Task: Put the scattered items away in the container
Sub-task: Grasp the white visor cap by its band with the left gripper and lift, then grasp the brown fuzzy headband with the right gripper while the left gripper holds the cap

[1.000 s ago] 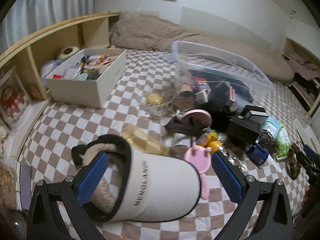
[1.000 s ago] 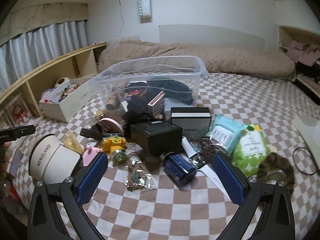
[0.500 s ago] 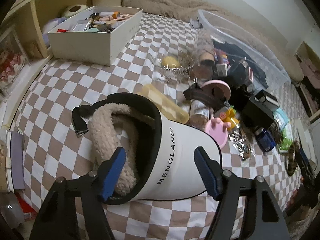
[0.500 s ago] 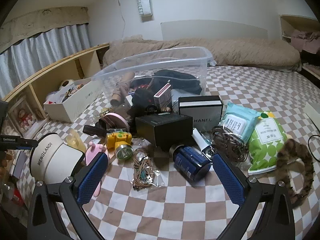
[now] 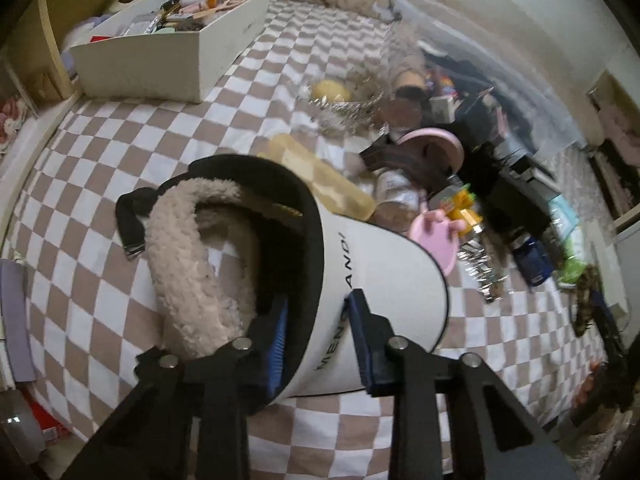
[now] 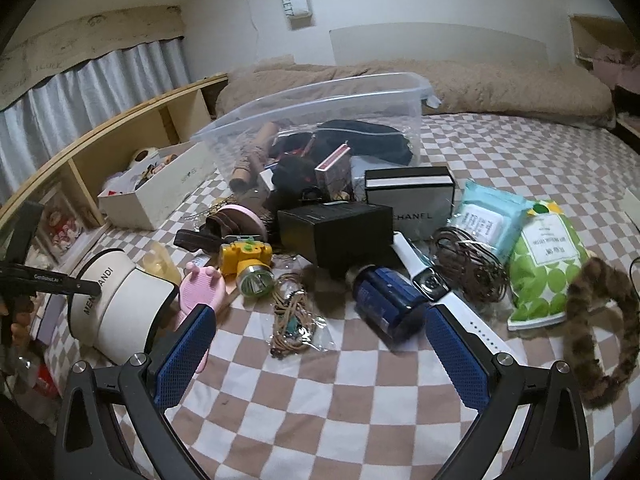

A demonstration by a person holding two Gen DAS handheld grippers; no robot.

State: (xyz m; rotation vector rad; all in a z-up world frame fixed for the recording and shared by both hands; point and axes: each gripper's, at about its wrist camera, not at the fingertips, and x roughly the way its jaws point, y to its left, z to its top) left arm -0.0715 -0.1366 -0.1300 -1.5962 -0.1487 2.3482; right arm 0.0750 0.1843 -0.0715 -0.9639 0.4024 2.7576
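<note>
At the near edge of the checkered bedspread, the left gripper has just been closing and now pinches the black-trimmed rim of the white cylindrical "MENGLANDI" bucket, one blue pad inside the mouth and one on the outer wall. That bucket lies on its side with a beige fleece piece spilling from its opening. The right gripper hangs with its jaws wide apart and nothing between them, above the bedspread just short of the dark blue jar and a clear bag of brown cords.

I judge the tidying to be at an early-to-middle stage. The clear plastic storage tub already holds dark fabric, a cardboard tube, a red patterned box and other pieces I cannot make out. Much is left outside it: a yellow toy camera, a pink plastic brush, a matte black box, a white and black "CHANEL" box, a white smartwatch, a light blue wipes pack, a green spotted pouch and a brown leopard-print fuzzy band.

Farther left, a white cardboard box sits crammed with small cosmetics.
</note>
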